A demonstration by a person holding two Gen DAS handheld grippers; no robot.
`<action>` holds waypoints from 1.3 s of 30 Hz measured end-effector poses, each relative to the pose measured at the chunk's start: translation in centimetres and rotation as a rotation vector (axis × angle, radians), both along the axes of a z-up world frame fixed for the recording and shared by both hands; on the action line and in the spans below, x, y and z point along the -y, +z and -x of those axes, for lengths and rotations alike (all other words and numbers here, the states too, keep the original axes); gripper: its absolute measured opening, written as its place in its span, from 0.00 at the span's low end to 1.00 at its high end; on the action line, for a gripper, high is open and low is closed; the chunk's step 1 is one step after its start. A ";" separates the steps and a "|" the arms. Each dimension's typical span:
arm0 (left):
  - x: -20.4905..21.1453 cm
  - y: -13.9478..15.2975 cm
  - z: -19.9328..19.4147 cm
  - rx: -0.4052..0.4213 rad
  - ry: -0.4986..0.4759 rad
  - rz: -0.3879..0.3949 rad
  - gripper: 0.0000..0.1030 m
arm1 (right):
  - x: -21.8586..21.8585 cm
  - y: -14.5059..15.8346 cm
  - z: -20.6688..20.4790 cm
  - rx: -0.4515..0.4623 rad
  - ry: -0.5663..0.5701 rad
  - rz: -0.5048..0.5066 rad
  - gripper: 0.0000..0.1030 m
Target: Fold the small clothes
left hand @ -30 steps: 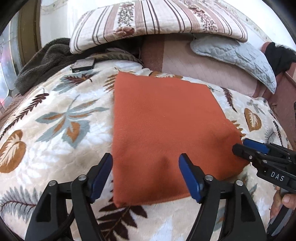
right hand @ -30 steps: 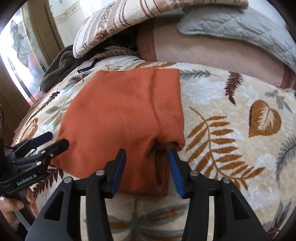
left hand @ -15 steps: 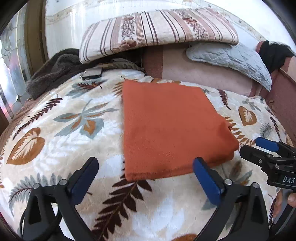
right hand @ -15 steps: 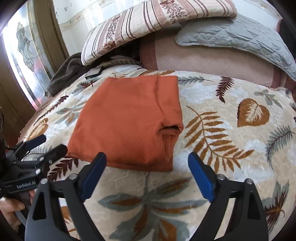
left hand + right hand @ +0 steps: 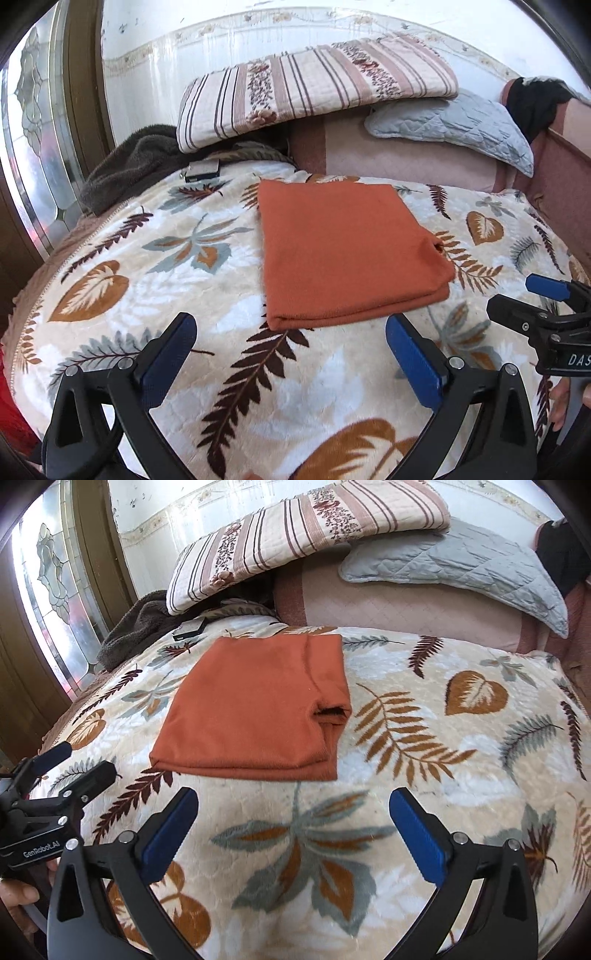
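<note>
A rust-orange garment [image 5: 343, 251] lies folded into a flat rectangle on the leaf-patterned blanket [image 5: 155, 251], its layered edge toward me. My left gripper [image 5: 290, 330] hovers open just short of the garment's near edge, with nothing between its blue pads. In the right wrist view the same garment [image 5: 251, 705] shows an open sleeve or leg hole on its right side. My right gripper [image 5: 293, 797] is also back from the near edge; its jaws are opening and hold nothing. Each gripper shows in the other's view: the right gripper [image 5: 513, 293] and the left gripper [image 5: 88, 758].
A striped pillow [image 5: 314, 85] and a grey quilted pillow [image 5: 454, 129] rest at the head of the bed. A dark brown fleece [image 5: 125, 166] and a small dark device [image 5: 202, 170] lie at the far left. A glazed door [image 5: 33, 147] stands to the left.
Both grippers let go of the garment's near edge, opened wide and pulled back and up toward me. The garment now lies flat by itself.
</note>
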State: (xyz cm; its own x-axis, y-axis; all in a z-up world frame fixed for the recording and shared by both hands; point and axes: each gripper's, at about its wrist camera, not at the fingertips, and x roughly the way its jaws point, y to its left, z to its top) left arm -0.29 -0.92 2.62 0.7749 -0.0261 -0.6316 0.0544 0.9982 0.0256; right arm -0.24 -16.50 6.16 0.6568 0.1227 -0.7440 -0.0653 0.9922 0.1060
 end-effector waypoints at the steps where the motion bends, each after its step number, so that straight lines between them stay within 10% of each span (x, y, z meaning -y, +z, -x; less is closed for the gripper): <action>1: 0.1 0.2 0.3 0.004 -0.005 -0.004 1.00 | 0.0 0.2 0.3 0.003 -0.003 0.002 1.00; 39: 2.2 4.5 5.3 0.104 -0.046 -0.058 1.00 | 1.2 4.6 4.8 0.058 -0.050 0.024 1.00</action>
